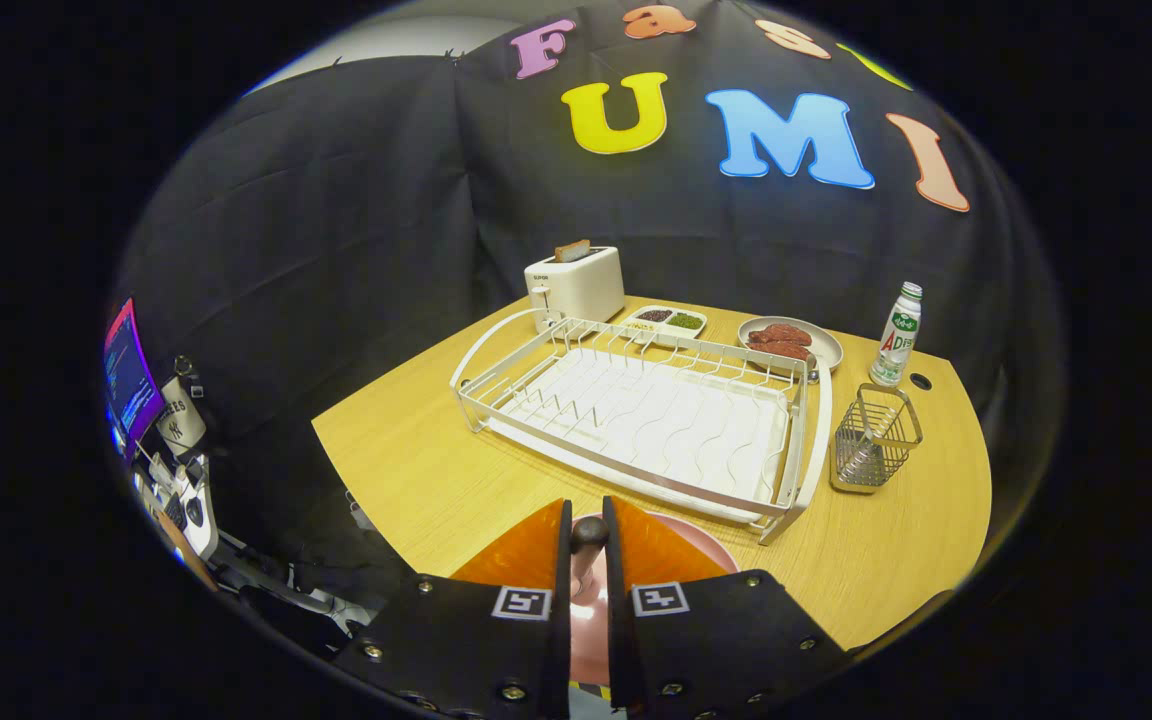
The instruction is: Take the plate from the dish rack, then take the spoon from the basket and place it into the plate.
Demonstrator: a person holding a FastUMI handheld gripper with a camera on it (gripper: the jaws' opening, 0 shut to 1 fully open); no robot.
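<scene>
My gripper (587,525) hangs over the pink plate (706,548), which lies on the wooden table (416,470) just before the white dish rack (646,420). My fingers are clenched on the spoon (588,545), its dark handle end standing between them; the bowl is hidden, probably resting in the plate. The wire basket (874,440) stands right of the rack.

A light wooden table (416,470) stands before the black cloth wall (336,220), evenly lit, a monitor (128,375) beside it.
</scene>
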